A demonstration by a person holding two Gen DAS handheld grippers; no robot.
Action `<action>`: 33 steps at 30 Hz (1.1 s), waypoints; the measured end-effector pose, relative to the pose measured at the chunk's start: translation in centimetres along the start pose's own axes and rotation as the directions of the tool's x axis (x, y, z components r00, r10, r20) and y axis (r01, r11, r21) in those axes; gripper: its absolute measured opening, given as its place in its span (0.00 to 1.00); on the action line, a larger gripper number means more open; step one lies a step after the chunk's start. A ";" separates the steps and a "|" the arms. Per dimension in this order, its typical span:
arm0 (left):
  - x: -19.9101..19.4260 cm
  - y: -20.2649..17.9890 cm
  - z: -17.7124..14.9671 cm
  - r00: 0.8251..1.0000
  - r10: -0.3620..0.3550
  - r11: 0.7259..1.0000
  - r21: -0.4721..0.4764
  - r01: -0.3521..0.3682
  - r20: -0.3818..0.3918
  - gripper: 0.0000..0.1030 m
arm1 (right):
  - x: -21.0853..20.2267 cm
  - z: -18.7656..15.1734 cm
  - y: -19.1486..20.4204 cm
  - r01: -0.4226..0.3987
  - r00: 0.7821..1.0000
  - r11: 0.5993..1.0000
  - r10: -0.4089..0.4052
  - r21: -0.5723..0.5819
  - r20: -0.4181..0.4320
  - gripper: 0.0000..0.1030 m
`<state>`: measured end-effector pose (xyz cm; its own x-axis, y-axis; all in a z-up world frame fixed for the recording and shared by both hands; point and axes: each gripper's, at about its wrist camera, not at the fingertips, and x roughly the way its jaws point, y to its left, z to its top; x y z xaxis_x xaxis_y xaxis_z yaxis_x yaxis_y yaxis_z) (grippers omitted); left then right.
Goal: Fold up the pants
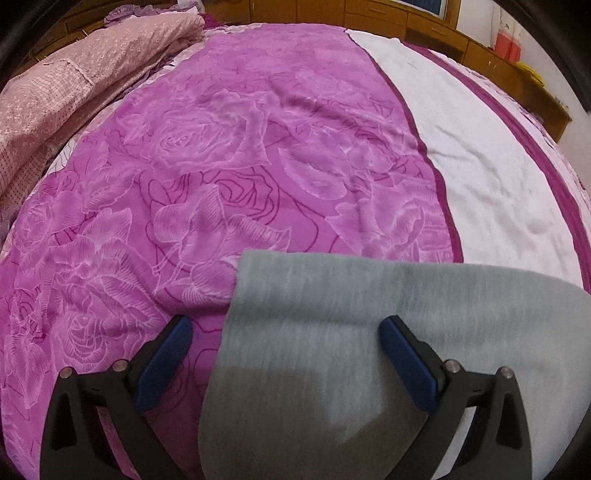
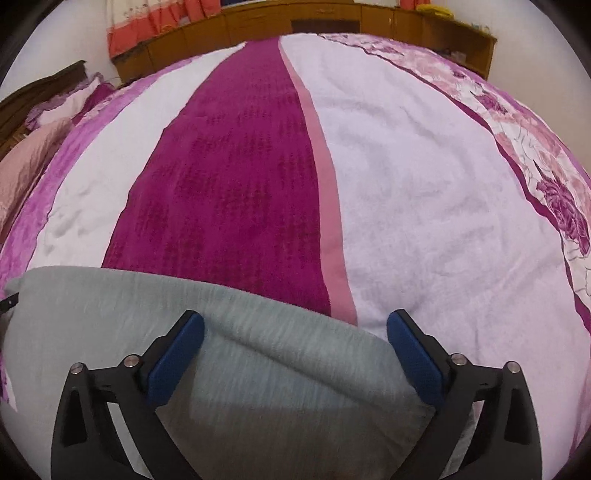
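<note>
The grey pants (image 1: 332, 314) lie flat on the bed, a folded band running left to right along the near side. My left gripper (image 1: 286, 328) is open above the pants' left end; its left finger is over the blanket, its right finger over the grey cloth. In the right wrist view the grey pants (image 2: 258, 350) show a raised fold. My right gripper (image 2: 295, 325) is open over their right end, with the cloth's edge between its blue pads (image 2: 177, 354). Neither gripper holds anything.
A purple rose-patterned blanket (image 1: 221, 166) and a white and magenta striped blanket (image 2: 240, 177) cover the bed. A pink quilt (image 1: 74, 85) is piled at the far left. Wooden cabinets (image 2: 295, 18) stand beyond the bed.
</note>
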<state>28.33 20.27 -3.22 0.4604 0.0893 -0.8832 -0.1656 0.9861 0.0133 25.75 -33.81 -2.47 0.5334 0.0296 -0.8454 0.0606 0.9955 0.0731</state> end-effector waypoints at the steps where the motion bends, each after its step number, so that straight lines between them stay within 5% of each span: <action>1: 0.1 0.0 0.0 1.000 -0.003 1.000 0.000 0.003 0.002 1.00 | 0.0 -0.2 0.1 0.001 1.000 1.000 -0.001 -0.006 0.016 0.96; 6: -0.1 -0.1 -0.2 1.000 -0.002 1.000 -0.002 0.002 0.025 1.00 | 0.2 -0.1 0.5 0.020 1.000 0.999 -0.019 -0.025 0.021 0.95; 8: -0.4 -0.5 -0.2 1.000 0.015 1.000 0.003 -0.015 0.023 1.00 | -0.3 -0.1 0.9 0.043 0.999 0.999 -0.042 -0.026 0.034 0.88; 11: -1.0 -1.0 -0.1 0.999 0.026 1.000 0.003 -0.026 0.021 0.95 | -1.4 -0.4 1.4 0.049 0.997 0.999 -0.048 -0.006 0.063 0.52; 13: -1.9 -1.5 -0.2 0.999 0.020 1.000 0.008 -0.020 0.036 0.70 | -2.1 -0.5 1.6 0.061 0.996 0.998 -0.061 0.002 0.071 0.15; 14: -2.4 -1.7 -0.3 0.999 0.020 1.000 0.017 -0.021 0.043 0.61 | -2.4 -0.5 1.5 0.053 0.996 0.999 -0.053 0.011 0.068 0.12; 16: -3.2 -2.1 -0.4 0.999 0.018 0.999 0.034 -0.020 0.045 0.23 | -3.0 -0.5 1.1 0.014 0.998 0.999 -0.016 0.029 0.066 0.00; 18: -4.2 -2.2 -0.5 0.999 0.030 0.999 0.041 -0.032 0.045 0.11 | -3.9 -0.6 0.8 -0.034 0.997 0.998 0.031 0.043 0.069 0.00; 22: -6.7 -1.3 -0.6 0.997 -0.015 1.000 0.022 0.013 0.077 0.06 | -6.8 -1.3 0.6 -0.099 0.991 0.994 0.094 0.046 0.097 0.00; 33: -14.7 -0.9 -4.0 0.974 -0.040 0.996 0.088 0.020 0.221 0.05 | -14.0 -5.0 0.2 -0.194 0.970 0.980 0.186 0.035 0.158 0.00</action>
<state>18.24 17.48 7.92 0.6481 0.0790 -0.7575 -0.0789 0.9962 0.0363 14.04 -33.55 6.70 0.6620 0.2000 -0.7223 -0.0143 0.9669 0.2546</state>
